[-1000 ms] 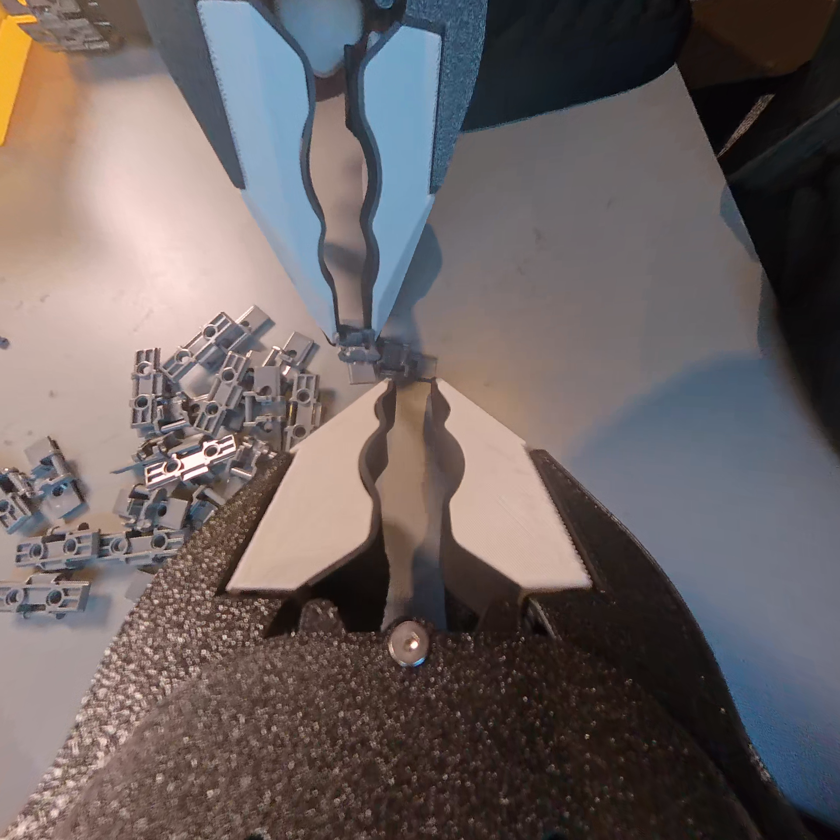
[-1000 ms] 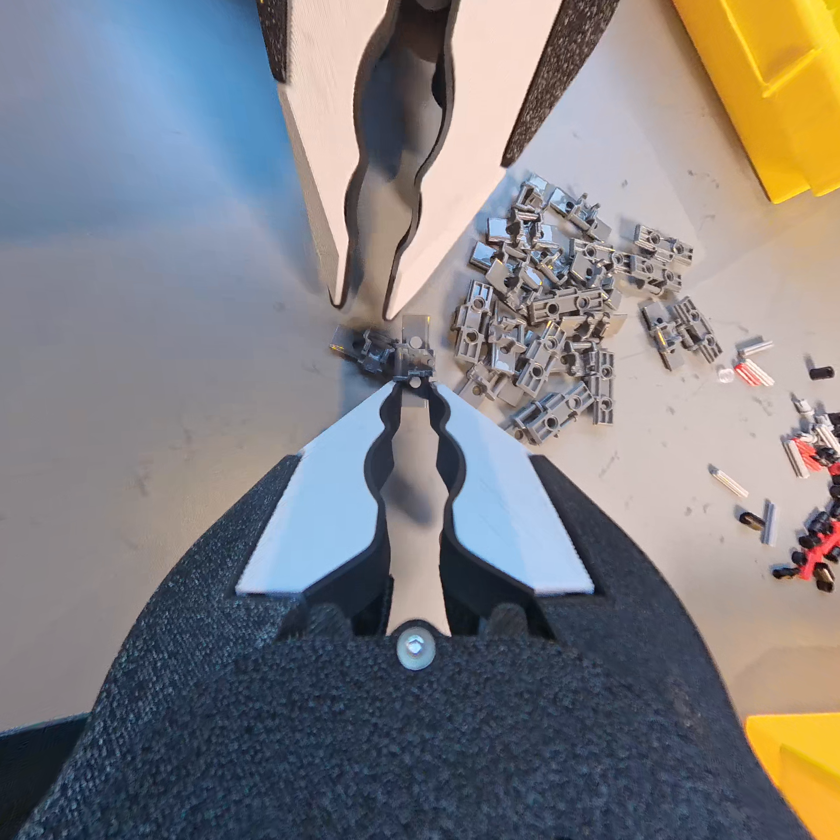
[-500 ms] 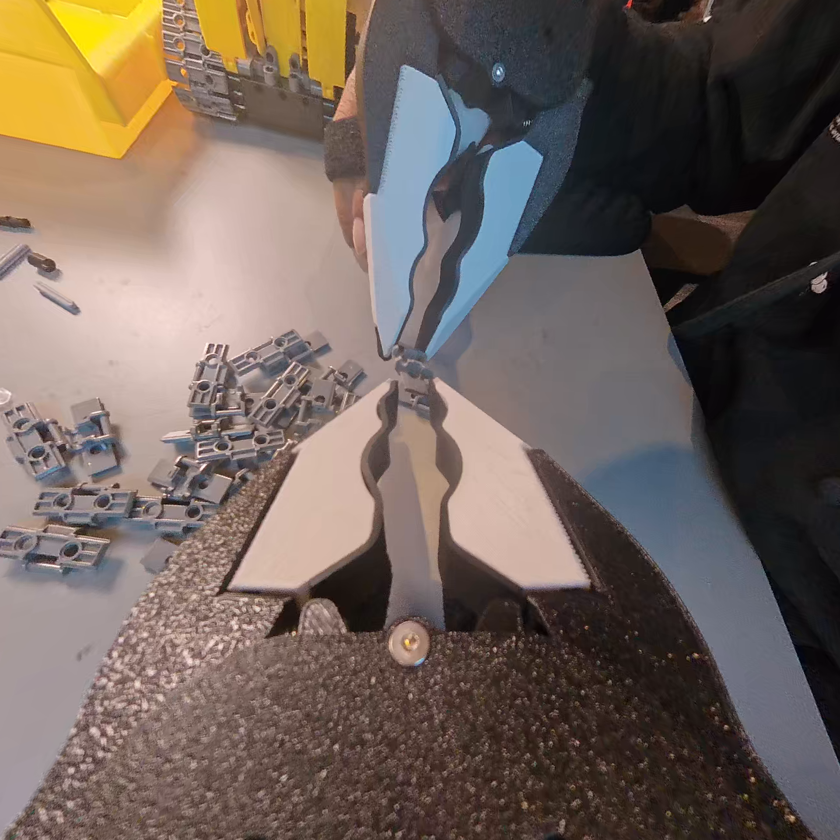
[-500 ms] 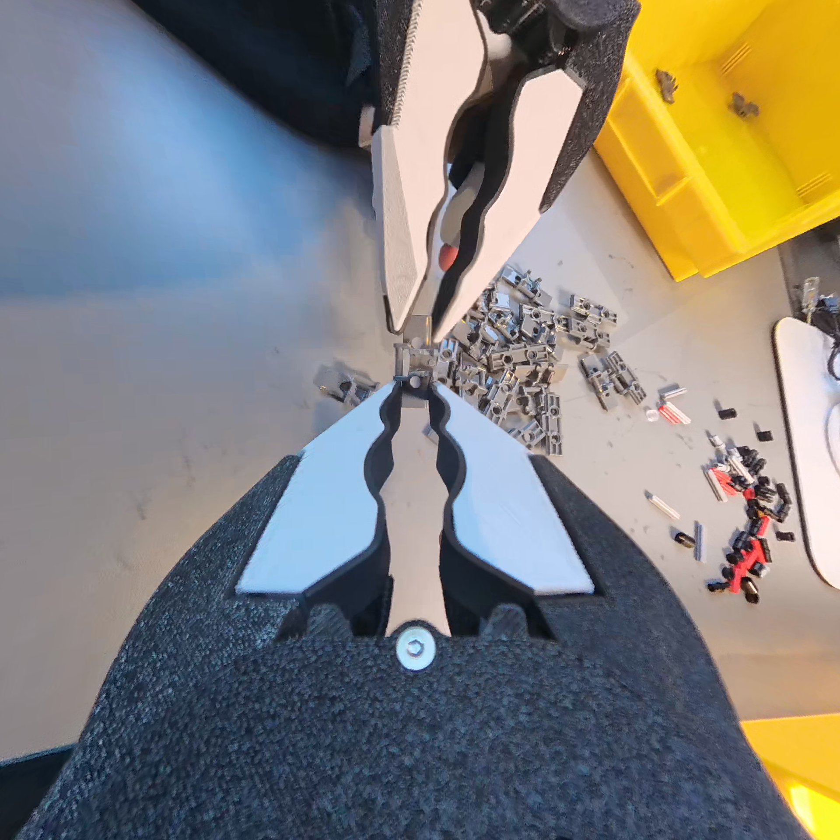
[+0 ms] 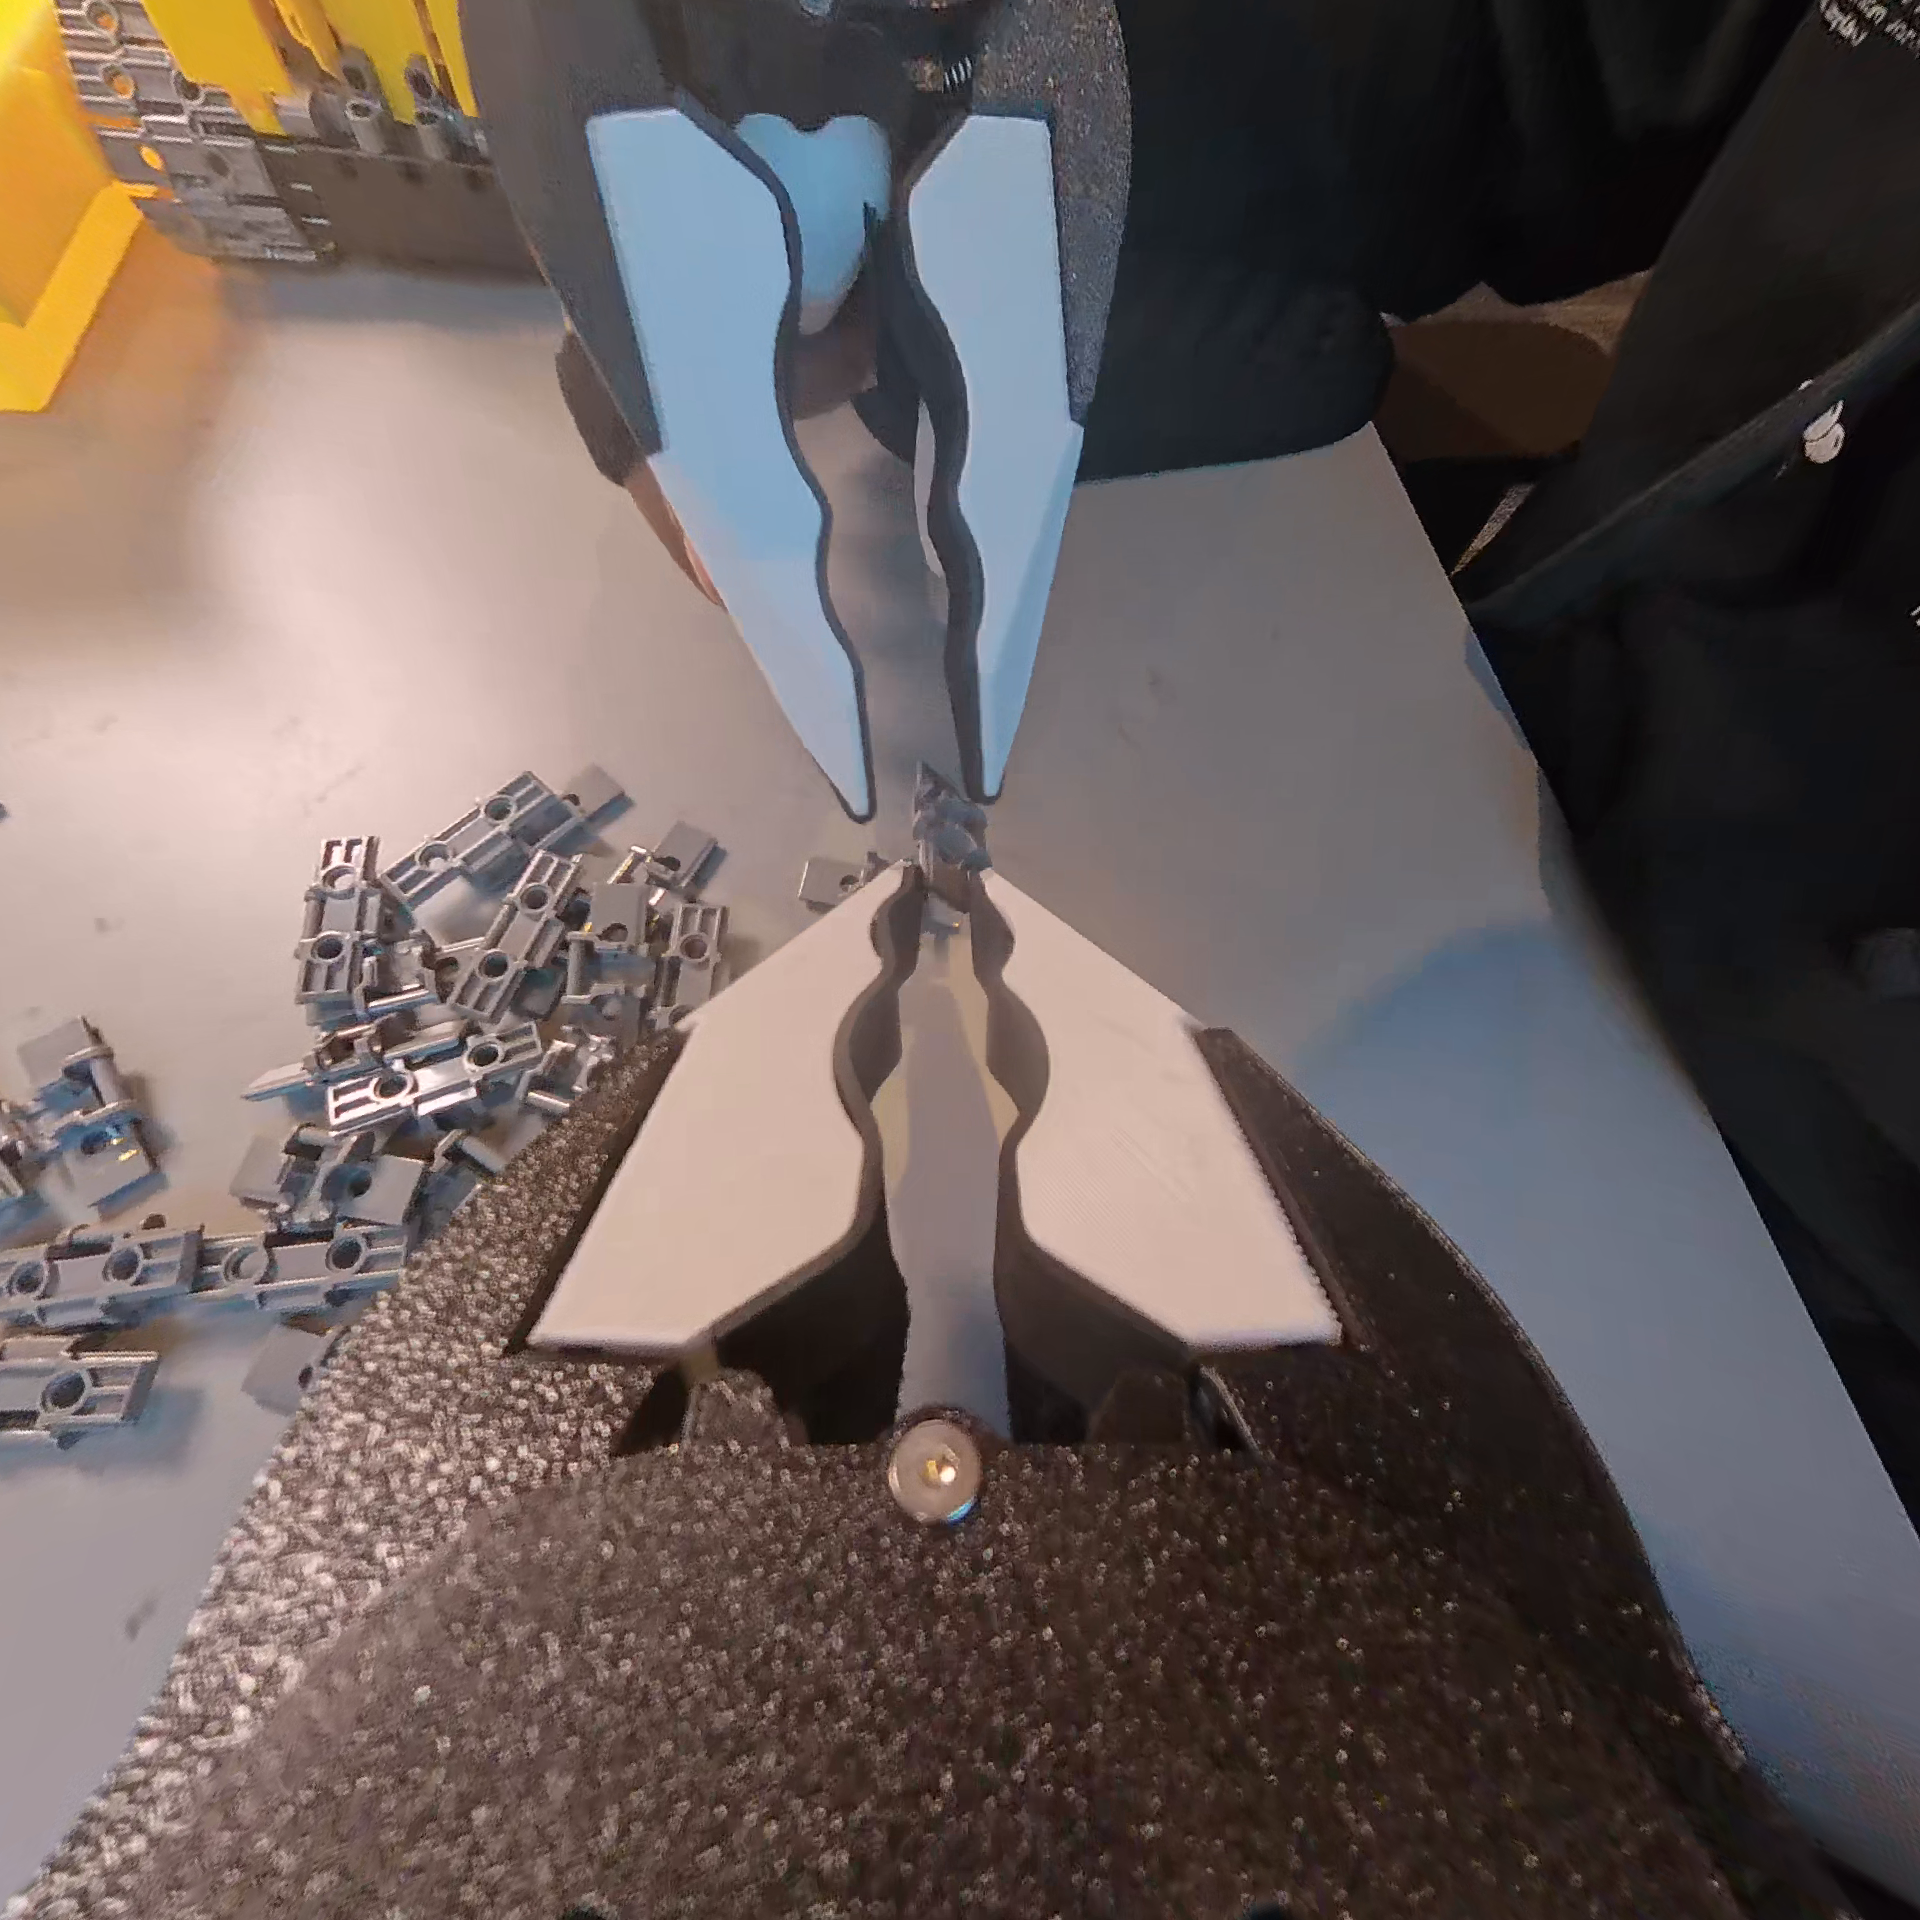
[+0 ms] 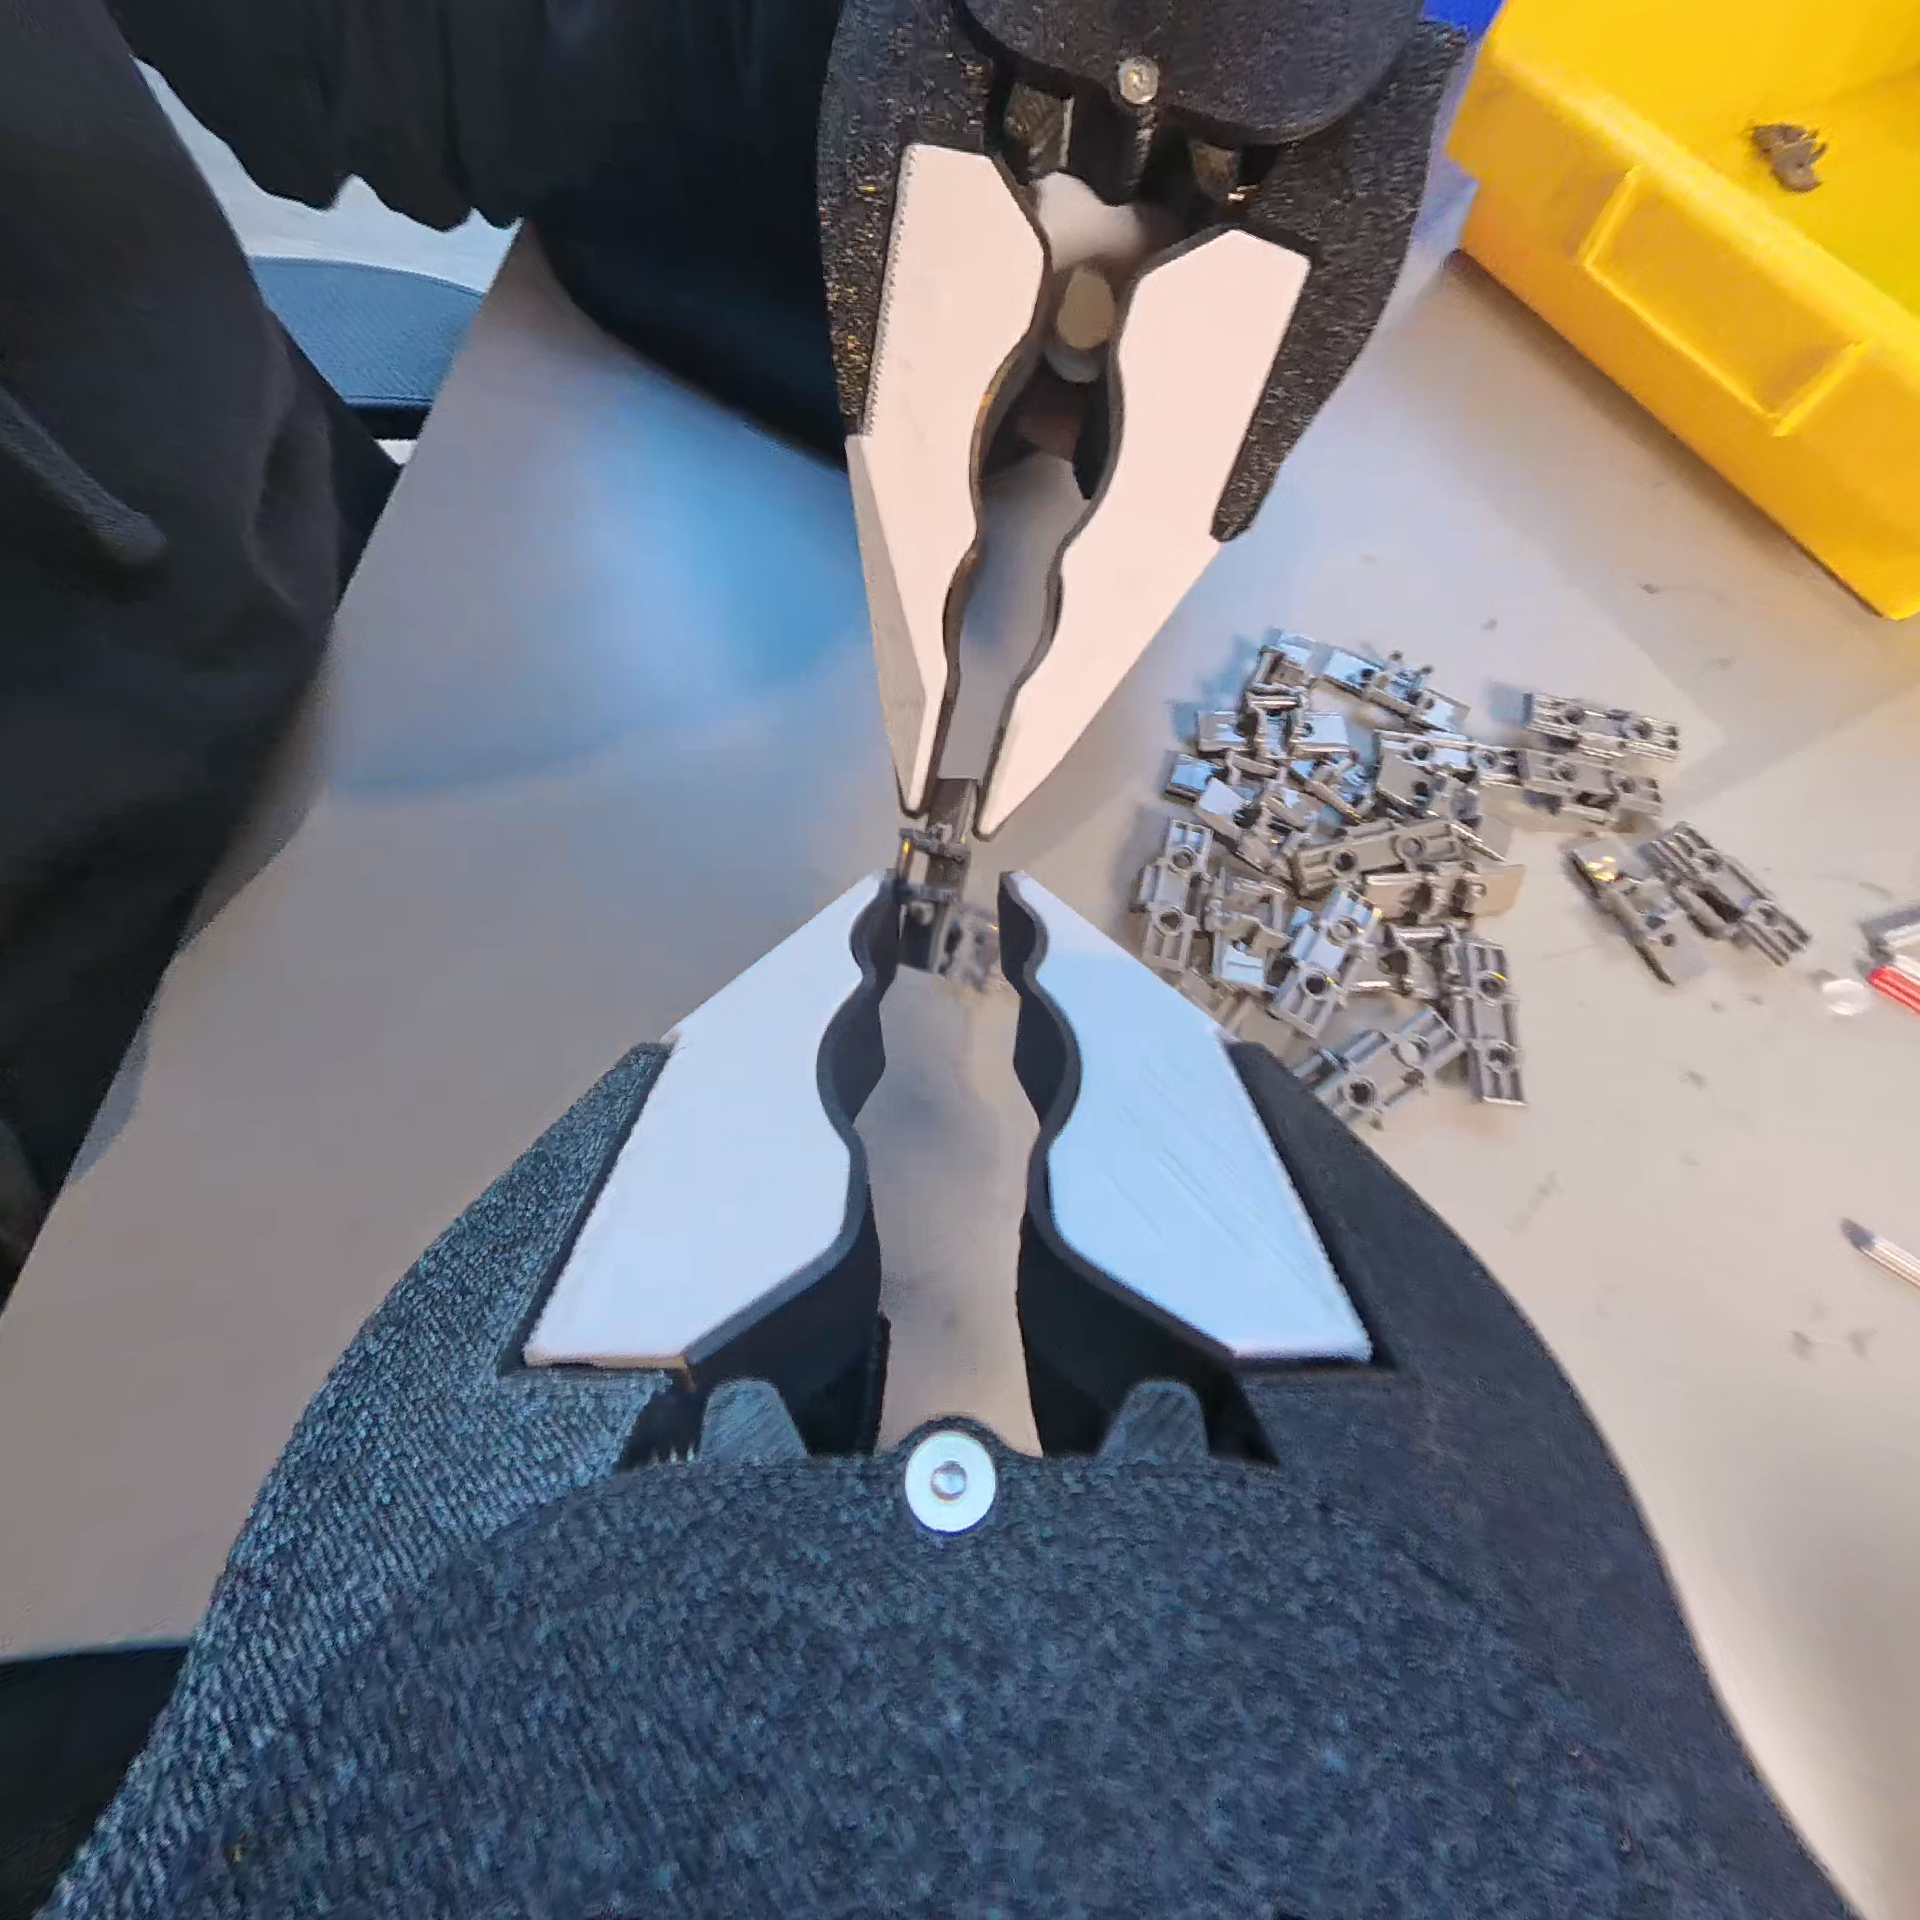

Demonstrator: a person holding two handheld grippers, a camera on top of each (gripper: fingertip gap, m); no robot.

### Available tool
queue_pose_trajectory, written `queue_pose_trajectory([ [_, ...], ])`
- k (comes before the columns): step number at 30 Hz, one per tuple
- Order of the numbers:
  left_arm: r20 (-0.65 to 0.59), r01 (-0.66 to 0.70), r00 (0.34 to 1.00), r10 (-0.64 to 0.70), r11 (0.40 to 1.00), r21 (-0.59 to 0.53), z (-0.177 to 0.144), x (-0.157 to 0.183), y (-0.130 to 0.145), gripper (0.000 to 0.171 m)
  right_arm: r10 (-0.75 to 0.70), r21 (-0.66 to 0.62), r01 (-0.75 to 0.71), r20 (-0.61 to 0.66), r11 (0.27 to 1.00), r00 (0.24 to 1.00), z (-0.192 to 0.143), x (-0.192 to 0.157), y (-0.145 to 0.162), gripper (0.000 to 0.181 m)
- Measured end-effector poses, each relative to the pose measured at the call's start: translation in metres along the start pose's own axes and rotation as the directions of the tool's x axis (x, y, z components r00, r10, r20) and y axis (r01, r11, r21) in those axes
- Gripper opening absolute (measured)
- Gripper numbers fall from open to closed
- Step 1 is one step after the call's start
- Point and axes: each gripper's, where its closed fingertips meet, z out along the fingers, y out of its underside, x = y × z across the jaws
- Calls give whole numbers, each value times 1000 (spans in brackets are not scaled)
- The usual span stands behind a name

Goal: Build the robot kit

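Grey tabletop (image 6: pixel 540 644) fills both views, with a person in dark clothing (image 6: pixel 156 364) along one edge. At the far side a yellow bin (image 6: pixel 1714 260) sits near the corner, and a row of yellow and grey blocks (image 5: pixel 260 125) lines the far edge. Both grippers meet tip to tip above the table. Left gripper (image 5: pixel 940 883) is pinched tight on a small grey part (image 5: pixel 943 831), which sticks out from its tips. Right gripper (image 6: pixel 945 894) stands spread, one finger (image 6: pixel 862 914) beside the same part and the other clear of it. A pile of grey parts (image 6: pixel 1340 862) lies just beside the tips, with a few small red and white bits (image 6: pixel 1891 956) farther toward the table's edge.
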Motion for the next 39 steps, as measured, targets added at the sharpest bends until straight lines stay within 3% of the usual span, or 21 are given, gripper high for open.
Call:
queue_pose_trajectory([
  [4,20,-14,1000,14,1000,15,-1,-2,-2,2,-4,-23,4,6,1000,1000,5,-3,3,9],
  [10,98,-21,995,23,1000,-21,1,-15,5,3,33,-77,-38,-61,996,998,0,11,12,8],
  [16,88,-34,995,43,995,-99,13,-16,16,33,127,-138,-147,-144,980,981,-15,31,30,8],
  [20,60,-51,996,60,988,-149,25,-18,19,49,147,-168,-169,-136,971,980,-20,28,37,8],
  [26,73,-54,995,70,977,-206,30,-15,20,38,151,-170,-172,-131,970,980,-20,22,39,8],
  [32,213,117,975,-59,955,-271,21,-7,26,42,190,-136,-210,-145,968,971,-18,24,37,8],
  [35,203,183,970,-131,946,-267,19,8,27,44,205,-125,-223,-142,967,968,-15,23,34,8],
  [39,191,172,974,-123,950,-262,15,20,28,40,200,-127,-216,-131,968,971,-10,19,31,8],
])
